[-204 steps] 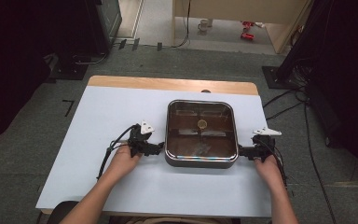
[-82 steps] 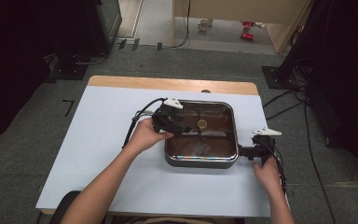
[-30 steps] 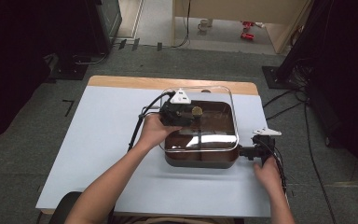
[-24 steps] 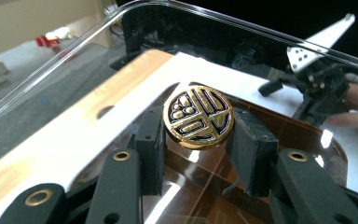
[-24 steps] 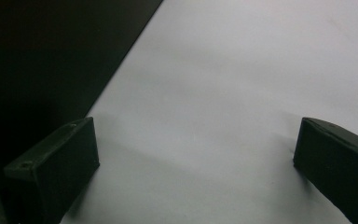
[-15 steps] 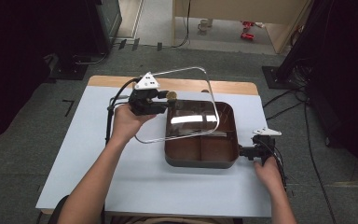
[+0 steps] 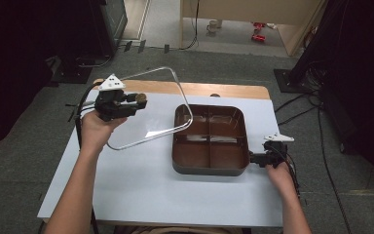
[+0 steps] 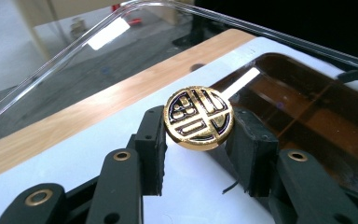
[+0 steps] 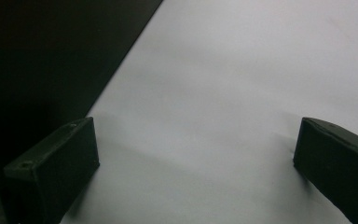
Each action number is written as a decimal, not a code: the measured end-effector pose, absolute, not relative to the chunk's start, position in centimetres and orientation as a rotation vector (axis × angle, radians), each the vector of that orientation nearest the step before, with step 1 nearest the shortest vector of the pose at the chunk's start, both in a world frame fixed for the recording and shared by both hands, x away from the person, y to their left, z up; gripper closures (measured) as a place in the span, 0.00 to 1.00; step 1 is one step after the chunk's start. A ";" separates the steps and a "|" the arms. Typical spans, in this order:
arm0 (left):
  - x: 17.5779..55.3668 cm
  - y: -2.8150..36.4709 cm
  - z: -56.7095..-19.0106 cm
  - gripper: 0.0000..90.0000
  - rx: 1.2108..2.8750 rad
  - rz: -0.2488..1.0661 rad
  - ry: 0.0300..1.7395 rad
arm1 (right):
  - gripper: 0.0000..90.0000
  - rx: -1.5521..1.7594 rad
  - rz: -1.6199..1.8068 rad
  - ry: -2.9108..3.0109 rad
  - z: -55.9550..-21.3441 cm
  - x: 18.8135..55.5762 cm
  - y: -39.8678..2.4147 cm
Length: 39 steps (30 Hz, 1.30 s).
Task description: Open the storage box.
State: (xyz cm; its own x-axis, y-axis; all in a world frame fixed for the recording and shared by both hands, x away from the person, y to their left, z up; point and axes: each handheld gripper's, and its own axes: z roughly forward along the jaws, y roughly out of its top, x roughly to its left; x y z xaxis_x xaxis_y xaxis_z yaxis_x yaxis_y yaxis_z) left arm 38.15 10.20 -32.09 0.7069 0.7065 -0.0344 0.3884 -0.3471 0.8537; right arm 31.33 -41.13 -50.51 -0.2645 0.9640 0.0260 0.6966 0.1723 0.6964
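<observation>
Lifted leftward off the brown pan [image 7: 211, 140], clear lid [image 7: 148, 108] hangs by its gold knob [image 8: 198, 117], apparently clamped in left tool [image 8: 196, 140].

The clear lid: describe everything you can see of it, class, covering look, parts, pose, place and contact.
The clear lid is a transparent, glass-like square with rounded corners and a thin rim. Its round gold knob, bearing a dark ornamental emblem, is clamped between the left gripper's jaws. The lid hangs tilted above the table's left side, one corner overlapping the brown divided pan.

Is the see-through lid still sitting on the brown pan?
No, the left gripper holds the clear lid by its gold knob, lifted beside the pan.
</observation>
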 end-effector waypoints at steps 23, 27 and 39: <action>42.8 17.1 -40.6 0.66 1.938 0.436 1.181 | 0.00 1.565 0.847 2.031 -50.5 31.3 -41.1; 43.7 17.3 -42.2 0.66 1.966 0.432 1.235 | 0.00 1.565 0.846 2.032 -50.5 31.3 -41.1; 45.3 17.3 -45.9 0.65 2.025 0.425 1.326 | 0.00 1.564 0.845 2.031 -50.5 31.3 -41.1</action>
State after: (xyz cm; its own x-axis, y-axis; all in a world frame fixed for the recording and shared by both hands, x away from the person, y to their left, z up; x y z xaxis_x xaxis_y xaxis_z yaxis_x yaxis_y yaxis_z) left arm 45.31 17.28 -45.89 0.4304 0.8983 -0.0881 0.6796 -0.2583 0.6866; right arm 31.34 -41.11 -50.51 -0.2647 0.9641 0.0235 0.6963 0.1742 0.6963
